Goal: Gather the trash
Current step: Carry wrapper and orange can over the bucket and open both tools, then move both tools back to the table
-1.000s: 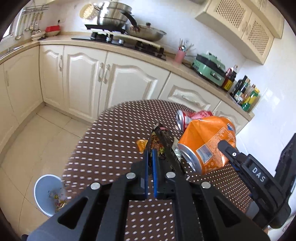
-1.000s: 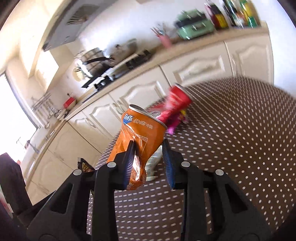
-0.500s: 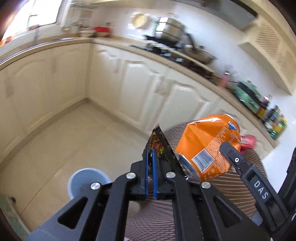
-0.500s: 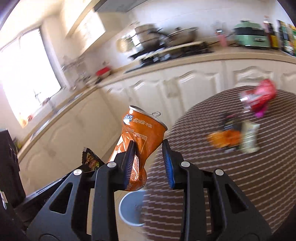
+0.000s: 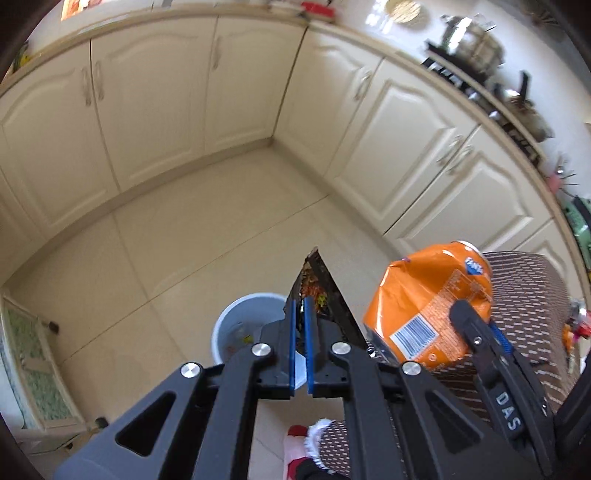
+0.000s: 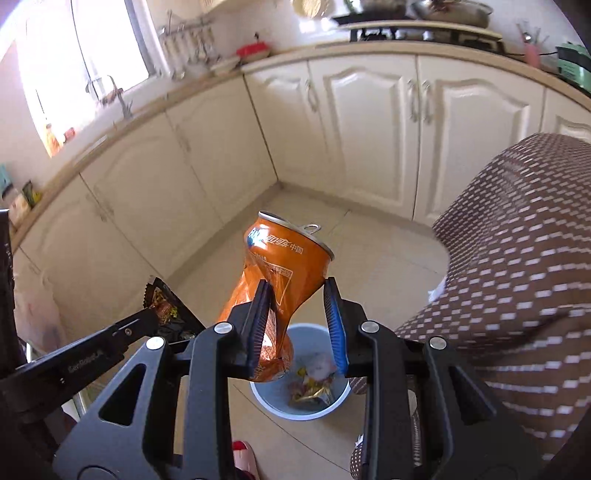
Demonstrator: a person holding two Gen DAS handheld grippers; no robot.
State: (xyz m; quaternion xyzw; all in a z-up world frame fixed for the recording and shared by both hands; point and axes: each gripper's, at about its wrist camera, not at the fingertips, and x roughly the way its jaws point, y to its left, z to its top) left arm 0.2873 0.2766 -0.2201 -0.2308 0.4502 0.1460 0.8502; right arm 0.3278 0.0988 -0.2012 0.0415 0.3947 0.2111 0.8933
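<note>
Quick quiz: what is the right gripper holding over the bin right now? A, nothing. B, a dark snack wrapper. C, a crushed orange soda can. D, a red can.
C: the right gripper pinches the crushed orange can above the blue bin.

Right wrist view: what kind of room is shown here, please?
Most likely a home kitchen: cream cabinets run under a long countertop, a gas stove carries pans, and a utensil rack hangs beside the window.
</note>
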